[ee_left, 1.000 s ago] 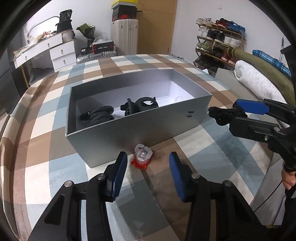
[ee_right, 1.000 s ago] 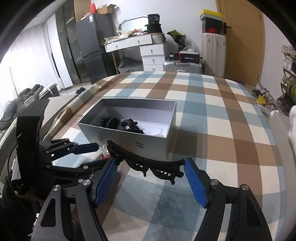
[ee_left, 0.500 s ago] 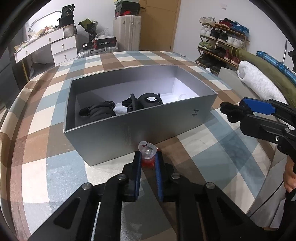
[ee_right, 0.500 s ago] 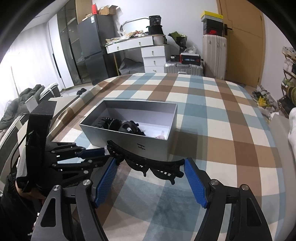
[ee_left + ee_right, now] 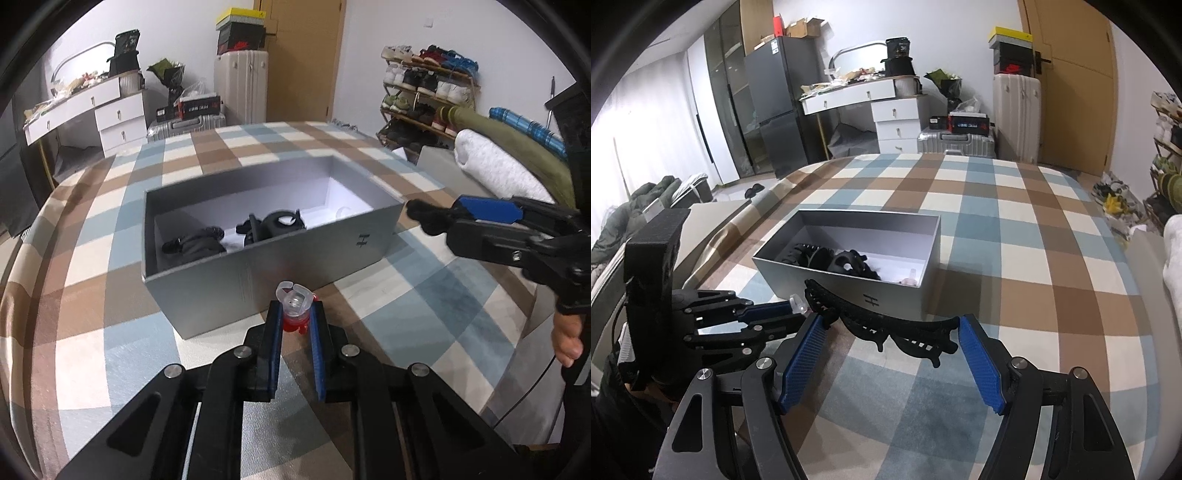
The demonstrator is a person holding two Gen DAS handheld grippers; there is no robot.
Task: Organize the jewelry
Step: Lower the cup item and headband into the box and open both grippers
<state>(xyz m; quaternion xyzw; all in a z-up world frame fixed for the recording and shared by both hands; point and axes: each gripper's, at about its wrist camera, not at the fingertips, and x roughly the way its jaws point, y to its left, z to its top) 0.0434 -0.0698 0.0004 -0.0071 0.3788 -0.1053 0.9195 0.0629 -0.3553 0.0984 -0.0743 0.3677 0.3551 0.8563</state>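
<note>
Jewelry: a small clear-and-red clip (image 5: 294, 309) and a long black hair clip (image 5: 882, 325) are both outside the grey box (image 5: 258, 273), each one in a claw; more black pieces (image 5: 275, 227) already lie inside the box.
Box: it sits open-topped on the checked cloth (image 5: 388, 306), just ahead of both claws, so that pieces can go in over its near wall.
Small clip, place: right in front of the box's near wall, low over the cloth; whether it touches the cloth I cannot tell.
Left claw (image 5: 295, 317): nearly closed, its blue pads pinching the red base of the small clip from both sides, the clear top poking out ahead of the tips.
Why held so: a narrow pinch on the base looks suited to lifting so small a piece over the wall.
Long clip, place: near the box's right front corner, above the cloth.
Right claw (image 5: 891, 334): spread wide, with the long clip spanning the gap end to end, gripped lengthwise.
Why held so: braced by its two ends, the curved clip stays level and is unlikely to swing.
Step in hand: my guess is that both pieces are bound for the box.
</note>
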